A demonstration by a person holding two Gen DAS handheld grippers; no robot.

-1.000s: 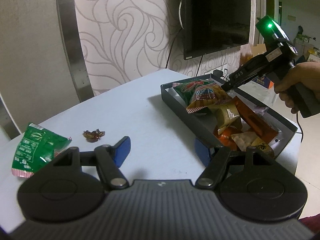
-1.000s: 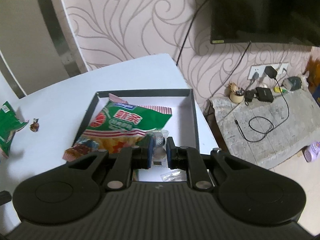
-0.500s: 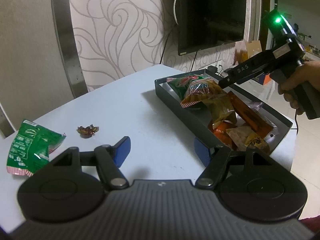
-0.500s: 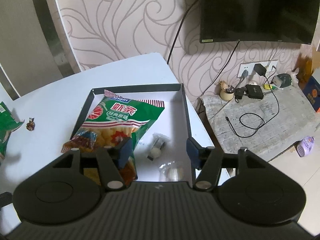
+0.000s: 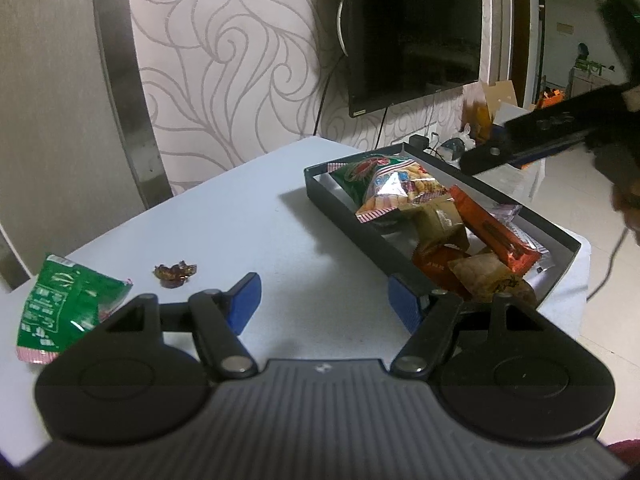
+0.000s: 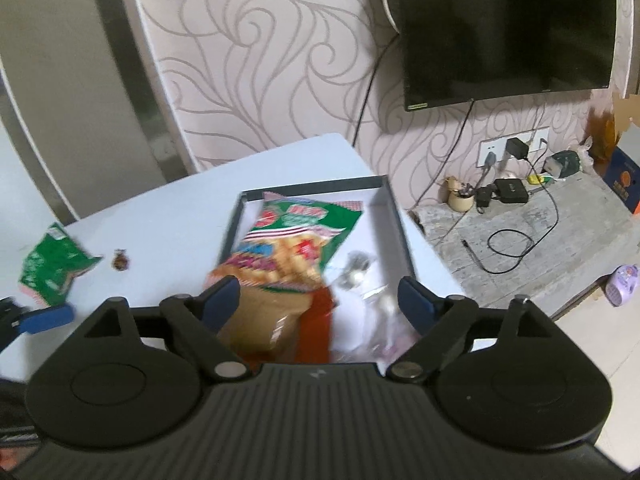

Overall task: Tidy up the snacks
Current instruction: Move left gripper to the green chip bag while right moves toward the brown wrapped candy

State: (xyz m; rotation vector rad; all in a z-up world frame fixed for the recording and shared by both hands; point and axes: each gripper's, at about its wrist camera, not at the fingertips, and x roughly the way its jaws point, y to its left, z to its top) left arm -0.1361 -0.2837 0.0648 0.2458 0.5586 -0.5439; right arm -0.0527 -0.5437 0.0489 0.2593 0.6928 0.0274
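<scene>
A dark box [image 5: 340, 216] on the white table [image 5: 240, 220] holds a green chip bag [image 5: 384, 176], brown packets [image 5: 440, 220] and an orange bar [image 5: 492, 232]. My right gripper [image 6: 320, 294] hovers above the box [image 6: 394, 216], its jaws opening, with nothing pressed between them. A small clear-wrapped candy [image 6: 356, 268] lies loose on the box floor beside the chip bag [image 6: 304, 232]. My left gripper [image 5: 324, 300] stands open over bare table. Left of it lie a green packet [image 5: 64, 300] and a small brown candy [image 5: 174, 274].
A black TV [image 6: 508, 28] hangs on the patterned wall behind the table. Right of the table a low stone shelf [image 6: 540, 232] carries chargers and cables. The box sits close to the table's right edge. A person's hand [image 5: 628, 200] shows at the right.
My right gripper opened, let go of the small clear-wrapped candy in the box, and drew back and up. The left gripper stayed where it was.
</scene>
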